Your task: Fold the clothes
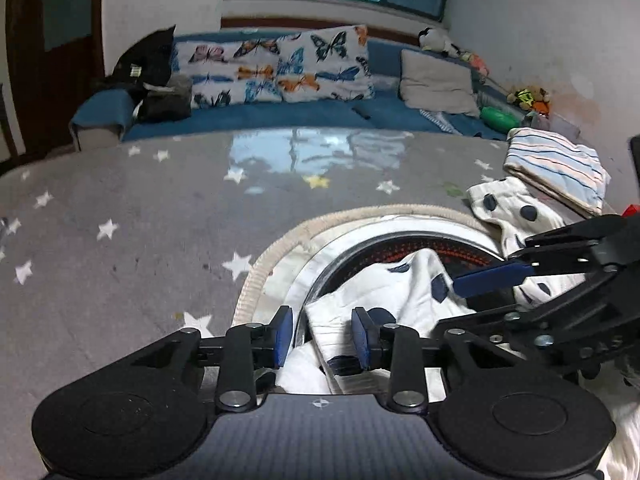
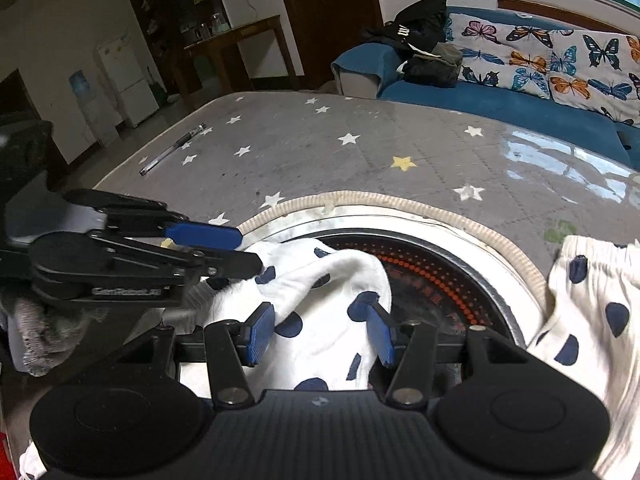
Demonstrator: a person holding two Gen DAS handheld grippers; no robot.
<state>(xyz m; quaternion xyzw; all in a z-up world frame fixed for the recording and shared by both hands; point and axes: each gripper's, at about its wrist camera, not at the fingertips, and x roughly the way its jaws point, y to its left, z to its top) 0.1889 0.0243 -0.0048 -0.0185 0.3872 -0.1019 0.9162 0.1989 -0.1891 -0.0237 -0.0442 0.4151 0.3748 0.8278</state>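
Lying crumpled across a round black cooktop (image 2: 448, 276) set into the grey star-printed table cover (image 1: 120, 200), the white garment with navy dots (image 2: 320, 300) sits under both tools. The left gripper (image 1: 320, 334) has its 2 blue pads apart, a fold of the cloth between them but not pinched. The right gripper (image 2: 320, 332) also stands with jaws apart, straddling the fabric. A striped folded cloth (image 1: 556, 168) rests nearby.

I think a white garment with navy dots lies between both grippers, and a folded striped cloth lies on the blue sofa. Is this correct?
Not quite. The dotted garment is right, but the left wrist view shows the striped cloth on the grey star-patterned table, not on the sofa.
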